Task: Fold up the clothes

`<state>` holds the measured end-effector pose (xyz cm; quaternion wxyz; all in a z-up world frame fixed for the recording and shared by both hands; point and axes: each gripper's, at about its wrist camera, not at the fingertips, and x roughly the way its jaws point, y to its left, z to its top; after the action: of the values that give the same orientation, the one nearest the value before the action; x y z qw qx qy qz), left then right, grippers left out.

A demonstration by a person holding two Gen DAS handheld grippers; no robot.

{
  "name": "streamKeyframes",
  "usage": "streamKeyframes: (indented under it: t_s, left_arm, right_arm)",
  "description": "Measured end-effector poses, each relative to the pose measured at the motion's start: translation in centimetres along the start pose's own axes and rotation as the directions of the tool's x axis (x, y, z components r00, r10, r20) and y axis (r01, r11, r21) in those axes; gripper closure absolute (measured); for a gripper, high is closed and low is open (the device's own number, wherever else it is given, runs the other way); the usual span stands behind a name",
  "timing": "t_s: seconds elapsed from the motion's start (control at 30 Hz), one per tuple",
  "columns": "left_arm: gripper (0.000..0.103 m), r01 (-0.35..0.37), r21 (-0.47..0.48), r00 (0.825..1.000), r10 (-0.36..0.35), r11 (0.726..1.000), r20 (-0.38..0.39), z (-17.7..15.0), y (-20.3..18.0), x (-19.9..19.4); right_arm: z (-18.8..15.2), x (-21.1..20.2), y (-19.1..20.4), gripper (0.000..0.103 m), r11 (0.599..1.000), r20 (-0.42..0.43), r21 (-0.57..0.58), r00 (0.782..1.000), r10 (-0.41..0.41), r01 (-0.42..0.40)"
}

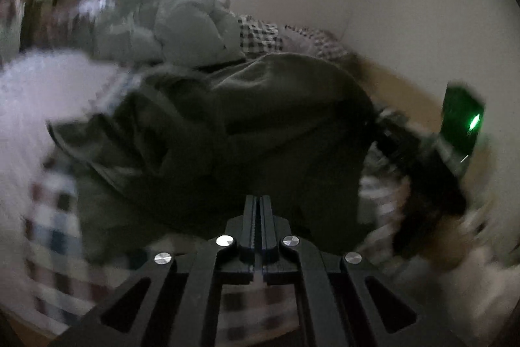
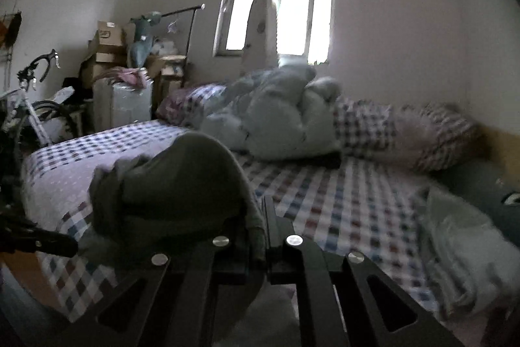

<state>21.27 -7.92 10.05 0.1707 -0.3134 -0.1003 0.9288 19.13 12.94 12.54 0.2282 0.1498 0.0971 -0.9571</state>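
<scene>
Across the checked bedspread (image 2: 341,200) I have the olive garment (image 2: 182,184) bunched and lifted, soft, light, floppy knit that sags, best taken at its hem edge, where my right gripper (image 2: 260,226) pinches it tight while my left gripper (image 1: 260,210) looks closed on nothing visible.

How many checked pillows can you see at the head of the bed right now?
2: one checked pillow lies right beside the pale bunched duvet, the other further right near the wall. More may be hidden behind the duvet.
</scene>
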Motion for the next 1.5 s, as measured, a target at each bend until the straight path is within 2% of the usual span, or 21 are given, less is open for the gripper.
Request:
streamKeyframes:
  t_s: [0.1,0.17,0.2,0.23,0.27,0.3,0.33,0.4,0.5,0.6,0.67,0.73,0.87,0.97,1.0,1.17,1.27,1.3,1.4,1.43,1.5]
  left_arm:
    - [0.093,-0.041,0.065,0.999,0.041,0.997,0.013,-0.1,-1.1,0.3]
    - [0.081,-0.081,0.097,0.995,0.075,0.992,0.067,0.0,-1.5,-0.6]
    - [0.069,-0.103,0.112,0.991,0.092,0.988,0.097,0.0,-1.7,-1.1]
    - [0.054,-0.125,0.127,0.986,0.109,0.984,0.128,0.0,-1.9,-1.6]
    - [0.047,-0.151,0.142,0.979,0.127,0.978,0.160,0.1,-2.0,-2.2]
    - [0.035,-0.181,0.153,0.970,0.151,0.972,0.188,0.2,-2.0,-2.7]
    - [0.029,-0.212,0.161,0.961,0.175,0.964,0.215,0.3,-1.9,-3.2]
    - [0.026,-0.277,0.186,0.941,0.226,0.943,0.253,0.5,-1.8,-3.7]
    - [0.026,-0.369,0.253,0.911,0.295,0.894,0.288,0.4,-2.1,-3.6]
    - [0.026,-0.420,0.352,0.897,0.323,0.836,0.303,0.3,-2.8,-3.2]
    - [0.026,-0.443,0.455,0.892,0.330,0.772,0.308,0.0,-3.7,-2.4]
    - [0.026,-0.458,0.560,0.888,0.334,0.690,0.315,-0.3,-4.8,-1.4]
    - [0.026,-0.470,0.697,0.881,0.331,0.542,0.338,-0.4,-6.3,0.1]
    - [0.026,-0.465,0.756,0.881,0.322,0.461,0.346,0.1,-7.0,0.5]
    - [0.026,-0.461,0.770,0.883,0.317,0.442,0.346,0.1,-7.1,0.5]
    - [0.026,-0.406,0.854,0.899,0.310,0.326,0.309,0.4,-7.1,1.6]
    - [0.028,-0.354,0.896,0.911,0.316,0.268,0.265,0.5,-6.9,2.6]
    - [0.032,-0.340,0.905,0.914,0.316,0.256,0.254,0.5,-6.9,2.8]
    - [0.057,-0.305,0.924,0.919,0.326,0.232,0.222,0.5,-7.0,3.6]
    - [0.059,-0.295,0.929,0.919,0.332,0.225,0.211,0.5,-7.1,3.9]
    - [0.063,-0.287,0.929,0.920,0.337,0.233,0.200,0.6,-7.1,4.1]
  right_arm:
    - [-0.1,0.2,0.9,0.099,0.998,-0.008,-0.054,0.999,0.044,-0.045]
    - [-0.3,0.2,2.0,0.099,0.991,-0.017,-0.104,0.996,0.082,-0.084]
    - [-0.5,0.3,2.7,0.098,0.985,-0.026,-0.132,0.994,0.107,-0.109]
    - [-0.8,0.2,3.4,0.098,0.979,-0.034,-0.160,0.992,0.125,-0.129]
    - [-1.2,0.2,4.1,0.098,0.971,-0.043,-0.192,0.989,0.138,-0.144]
    - [-1.5,0.2,4.8,0.098,0.962,-0.053,-0.224,0.987,0.150,-0.158]
    - [-1.9,0.2,5.3,0.098,0.954,-0.062,-0.247,0.985,0.160,-0.170]
    - [-2.5,0.3,6.0,0.098,0.942,-0.081,-0.277,0.981,0.174,-0.189]
    - [-3.1,0.4,6.3,0.098,0.932,-0.100,-0.300,0.978,0.182,-0.204]
    - [-3.2,0.5,5.9,0.098,0.929,-0.110,-0.298,0.975,0.193,-0.218]
    - [-3.2,0.5,5.7,0.098,0.926,-0.115,-0.306,0.974,0.196,-0.222]
    - [-3.2,0.4,5.6,0.098,0.921,-0.123,-0.317,0.973,0.197,-0.226]
    - [-3.4,0.2,5.8,0.098,0.910,-0.140,-0.339,0.969,0.203,-0.239]
    - [-3.6,0.1,6.0,0.098,0.904,-0.147,-0.349,0.967,0.208,-0.248]
    - [-3.7,0.0,6.0,0.098,0.902,-0.148,-0.350,0.966,0.211,-0.251]
    - [-3.5,-0.2,5.9,0.098,0.901,-0.148,-0.348,0.964,0.220,-0.259]
    - [-3.5,-0.3,5.8,0.098,0.899,-0.148,-0.351,0.964,0.223,-0.262]
    - [-3.5,-0.3,5.8,0.098,0.898,-0.148,-0.353,0.963,0.224,-0.264]
    - [-3.6,-0.4,5.8,0.098,0.896,-0.148,-0.357,0.963,0.224,-0.263]
    - [-3.6,-0.5,5.8,0.098,0.896,-0.148,-0.358,0.963,0.224,-0.264]
    - [-3.6,-0.5,5.8,0.098,0.895,-0.147,-0.360,0.963,0.225,-0.264]
